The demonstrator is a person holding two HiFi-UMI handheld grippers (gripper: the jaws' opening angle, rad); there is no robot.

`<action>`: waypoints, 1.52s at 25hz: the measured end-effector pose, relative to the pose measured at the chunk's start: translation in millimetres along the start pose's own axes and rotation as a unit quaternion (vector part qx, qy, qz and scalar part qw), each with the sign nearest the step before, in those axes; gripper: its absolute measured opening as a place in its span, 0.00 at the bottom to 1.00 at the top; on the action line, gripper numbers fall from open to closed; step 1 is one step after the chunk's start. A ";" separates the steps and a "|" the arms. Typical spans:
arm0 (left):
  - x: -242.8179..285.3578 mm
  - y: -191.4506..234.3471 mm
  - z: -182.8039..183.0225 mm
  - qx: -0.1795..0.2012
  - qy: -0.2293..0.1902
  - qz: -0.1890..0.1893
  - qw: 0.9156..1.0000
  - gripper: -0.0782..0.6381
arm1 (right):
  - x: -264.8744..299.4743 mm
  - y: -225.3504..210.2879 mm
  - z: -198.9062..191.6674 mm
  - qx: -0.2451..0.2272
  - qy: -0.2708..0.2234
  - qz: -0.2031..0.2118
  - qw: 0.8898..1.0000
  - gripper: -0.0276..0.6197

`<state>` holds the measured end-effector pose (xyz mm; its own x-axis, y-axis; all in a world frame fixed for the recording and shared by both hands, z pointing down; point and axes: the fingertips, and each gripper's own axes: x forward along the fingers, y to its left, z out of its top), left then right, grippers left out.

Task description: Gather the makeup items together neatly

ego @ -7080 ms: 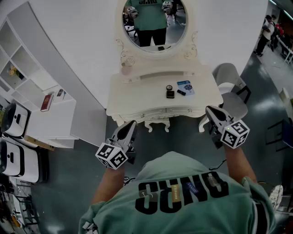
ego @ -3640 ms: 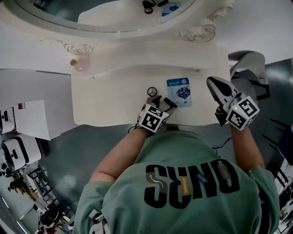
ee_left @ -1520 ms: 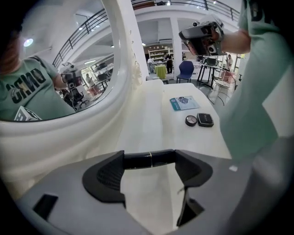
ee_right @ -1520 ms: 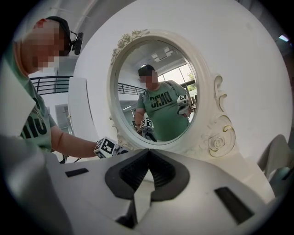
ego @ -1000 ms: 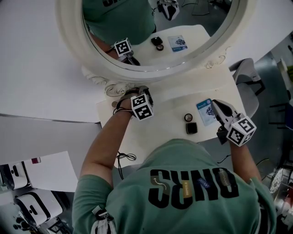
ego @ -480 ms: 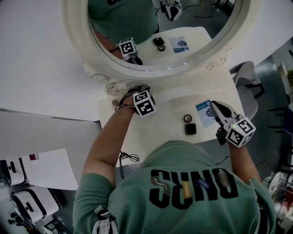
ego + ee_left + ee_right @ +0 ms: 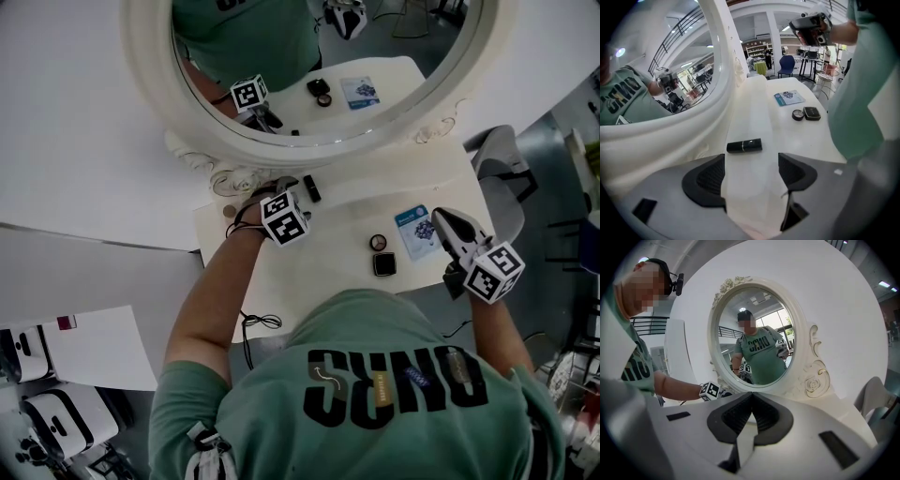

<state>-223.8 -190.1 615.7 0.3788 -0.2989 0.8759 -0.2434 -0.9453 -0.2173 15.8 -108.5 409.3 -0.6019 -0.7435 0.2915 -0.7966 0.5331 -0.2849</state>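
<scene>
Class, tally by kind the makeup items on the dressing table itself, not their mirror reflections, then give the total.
Black tube: 1
Round compact: 1
Square black case: 1
Blue packet: 1
Small pinkish round item, too small to name: 1
Total: 5

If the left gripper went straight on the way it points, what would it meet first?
Probably the black tube, lying crosswise on the dressing table just beyond the open jaws of the left gripper. Angled downward, it might touch the table just short of the tube; depth is unclear.
</scene>
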 end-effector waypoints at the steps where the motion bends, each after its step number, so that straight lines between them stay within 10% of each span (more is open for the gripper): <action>1: -6.8 -3.9 4.2 -0.006 -0.012 0.003 1.000 0.60 | -0.6 -0.3 1.8 -0.002 -0.001 0.002 1.000 0.03; 16: -33.7 -135.1 102.3 -0.160 -0.159 0.016 0.974 0.60 | -2.5 -30.7 19.5 -0.026 0.004 0.113 0.993 0.03; 27: 83.4 -244.9 142.4 -0.240 -0.049 -0.045 0.969 0.60 | -30.8 -93.6 1.8 -0.033 0.044 0.193 0.980 0.03; 30: 107.6 -248.5 124.8 -0.358 0.007 -0.031 0.933 0.60 | -43.3 -107.0 -7.9 -0.028 0.052 0.198 0.978 0.03; 35: 111.4 -230.0 124.7 -0.577 -0.023 0.010 0.816 0.60 | -63.3 -126.0 -22.4 -0.016 0.061 0.195 0.979 0.03; 38: 119.3 -227.3 121.9 -0.603 0.002 0.044 0.796 0.60 | -74.3 -134.2 -25.7 -0.012 0.059 0.193 0.979 0.03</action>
<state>-14.4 -26.9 717.1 0.3110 -0.3551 0.8816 -0.9504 -0.1063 0.2924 166.0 -114.5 449.3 -0.8591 -0.4343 0.2707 -0.5095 0.7754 -0.3730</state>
